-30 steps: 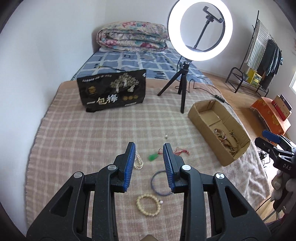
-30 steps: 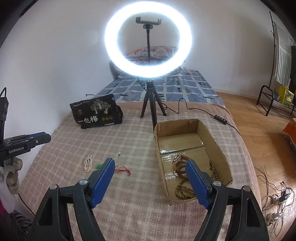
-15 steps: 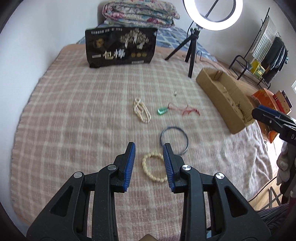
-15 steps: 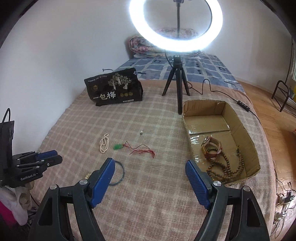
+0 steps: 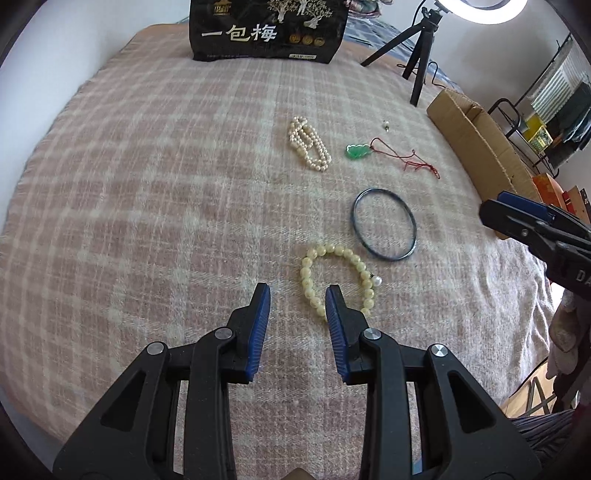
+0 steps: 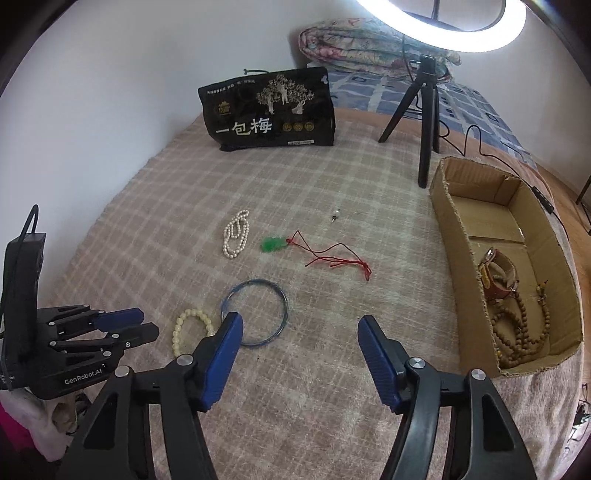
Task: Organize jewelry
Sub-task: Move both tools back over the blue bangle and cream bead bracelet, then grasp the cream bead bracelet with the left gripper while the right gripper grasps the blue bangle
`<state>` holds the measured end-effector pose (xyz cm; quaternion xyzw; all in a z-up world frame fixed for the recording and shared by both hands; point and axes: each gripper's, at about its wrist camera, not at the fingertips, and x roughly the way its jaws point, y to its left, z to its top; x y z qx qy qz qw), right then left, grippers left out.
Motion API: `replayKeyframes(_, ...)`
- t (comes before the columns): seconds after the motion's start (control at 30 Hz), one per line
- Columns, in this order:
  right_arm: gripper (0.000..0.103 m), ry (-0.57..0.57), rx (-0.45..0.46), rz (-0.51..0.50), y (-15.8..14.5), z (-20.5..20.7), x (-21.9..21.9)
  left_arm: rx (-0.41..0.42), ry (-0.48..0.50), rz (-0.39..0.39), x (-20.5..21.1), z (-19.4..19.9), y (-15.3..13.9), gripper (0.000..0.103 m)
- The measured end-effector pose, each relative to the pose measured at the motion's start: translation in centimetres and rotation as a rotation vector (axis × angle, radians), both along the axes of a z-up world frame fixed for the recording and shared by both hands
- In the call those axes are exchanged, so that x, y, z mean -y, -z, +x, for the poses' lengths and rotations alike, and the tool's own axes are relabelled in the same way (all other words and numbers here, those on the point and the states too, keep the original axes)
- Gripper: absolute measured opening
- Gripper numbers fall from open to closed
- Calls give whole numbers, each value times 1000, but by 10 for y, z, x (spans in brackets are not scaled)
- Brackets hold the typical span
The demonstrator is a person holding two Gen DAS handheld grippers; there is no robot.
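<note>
The left gripper (image 5: 297,299), jaws narrowly parted, is closing in on the bead bracelet (image 5: 338,282) at frame centre, hiding its lower edge, while the right gripper (image 6: 300,326) is gaping wide over the plaid blanket (image 5: 147,184).

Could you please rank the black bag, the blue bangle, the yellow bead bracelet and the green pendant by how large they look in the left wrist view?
1. black bag, though partly cut off
2. blue bangle and yellow bead bracelet: too alike, and the bracelet lies nearer
3. green pendant
</note>
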<state>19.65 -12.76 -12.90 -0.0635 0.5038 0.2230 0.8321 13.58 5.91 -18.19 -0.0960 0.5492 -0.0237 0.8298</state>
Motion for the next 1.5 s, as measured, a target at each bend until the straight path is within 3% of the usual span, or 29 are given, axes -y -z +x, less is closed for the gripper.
replayKeyframes(0.27,63,-56,-7,-52,23,10,-18,2,14,0,3,-3,7,30)
replayKeyframes(0.47,63,-55,-29,-36,34,18,-17,2,22,-16,9,-1,8,30)
replayKeyframes(0.63,82,-112,-6,-72,42,12,-24,4,33,21,15,4,12,31)
replayKeyframes(0.87,88,-168,-14,-56,48,8,-31,-22,17,30,19,13,25,31)
replayKeyframes(1.17,89,-214,-52,-71,64,9,-44,-12,12,71,21,20,36,30)
replayKeyframes(1.3,89,-221,-62,-70,69,12,-49,2,0,116,23,23,39,14)
replayKeyframes(1.5,91,-237,-61,-80,74,15,-56,6,-9,117,17,25,41,8)
